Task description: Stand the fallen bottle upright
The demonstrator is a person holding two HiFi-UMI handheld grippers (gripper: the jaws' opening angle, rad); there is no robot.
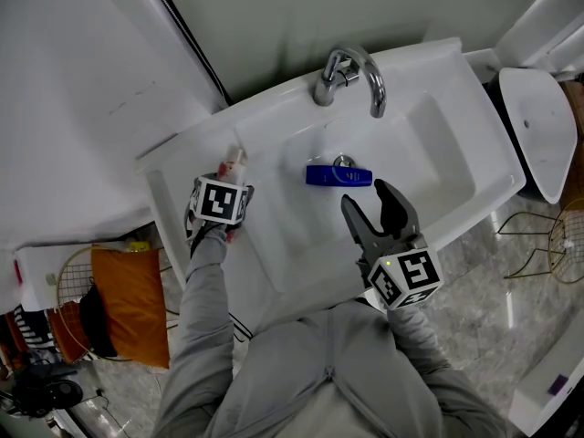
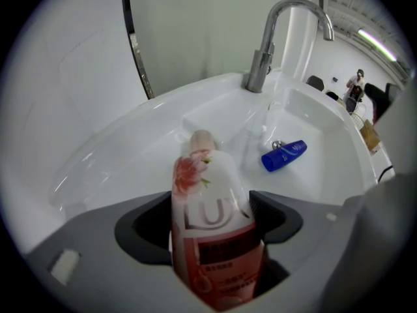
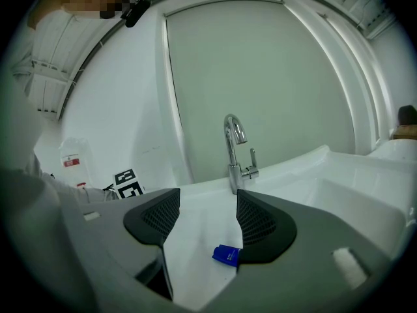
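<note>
The left tongs (image 1: 230,173) were clenched on a pink-and-white bottle (image 1: 234,160), at the left of the head view over the left rim of the white sink (image 1: 456,153); in the left gripper view the two dark jaws pressed the bottle's (image 2: 208,201) sides. Its wide end sat deep between them at the bottom of the frame, and its rounded cap pointed away toward the basin wall; a flower print and large letters showed on its front. Whether it stood upright or tilted could not be told.

The right tongs (image 1: 376,210) were released and empty, at lower centre of the head view above the basin's near edge, with the jaws spread and pointing toward the upper left of the frame; the right gripper view showed bare white basin in the gap between the jaws (image 3: 208,219).

A small blue bottle (image 1: 338,174) lay on its side on the basin floor, just beside the drain (image 1: 344,161), near the right tongs' tips but apart from them; it appeared right of centre in the left gripper view (image 2: 283,155), and low in the right gripper view (image 3: 227,255), partly behind the right-hand jaw.

A chrome faucet (image 1: 351,76) arched over the basin at top centre; a white toilet (image 1: 538,126) stood at the right edge, and an orange bag (image 1: 137,304) sat at lower left.
</note>
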